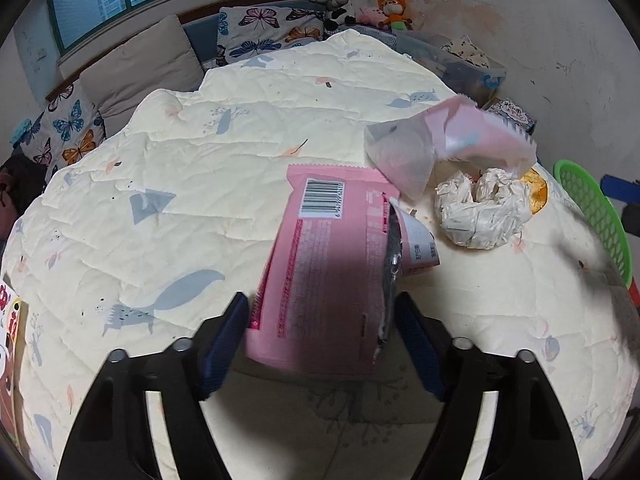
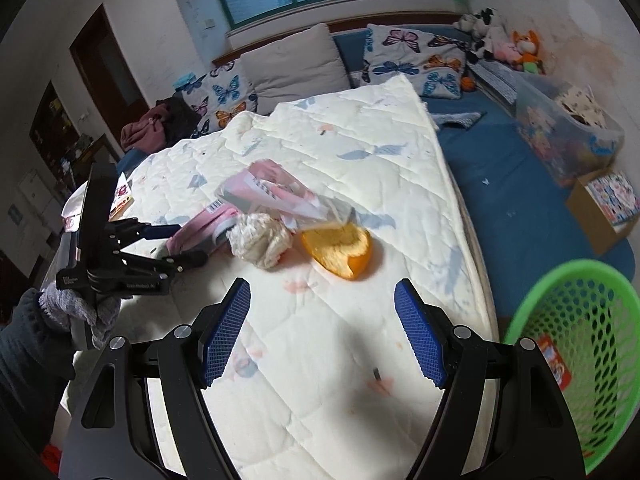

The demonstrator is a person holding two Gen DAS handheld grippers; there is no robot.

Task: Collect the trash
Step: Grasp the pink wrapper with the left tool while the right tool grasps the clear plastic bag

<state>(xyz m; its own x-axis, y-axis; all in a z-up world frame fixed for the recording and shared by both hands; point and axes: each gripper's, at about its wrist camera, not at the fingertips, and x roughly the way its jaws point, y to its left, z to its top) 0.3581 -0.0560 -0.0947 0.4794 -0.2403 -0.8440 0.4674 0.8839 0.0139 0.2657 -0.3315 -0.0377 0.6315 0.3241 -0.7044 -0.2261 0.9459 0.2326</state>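
Observation:
A pink snack wrapper [image 1: 332,264] with a barcode lies on the quilt between the fingers of my left gripper [image 1: 320,320], which is open around its near end. Beyond it lie a clear-and-pink plastic bag [image 1: 448,140], a crumpled white tissue [image 1: 480,212] and an orange peel [image 1: 538,196]. In the right wrist view, my right gripper [image 2: 322,320] is open and empty above the quilt, short of the orange peel [image 2: 340,250], tissue [image 2: 260,240], plastic bag [image 2: 280,196] and pink wrapper [image 2: 204,228]. The left gripper [image 2: 176,244] shows at the left there.
A green mesh basket [image 2: 576,344] stands off the quilt's right edge with a red packet inside; it also shows in the left wrist view [image 1: 596,216]. Butterfly pillows [image 2: 416,60], plush toys [image 2: 504,44], a clear storage bin [image 2: 568,132] and a cardboard box [image 2: 608,208] lie beyond.

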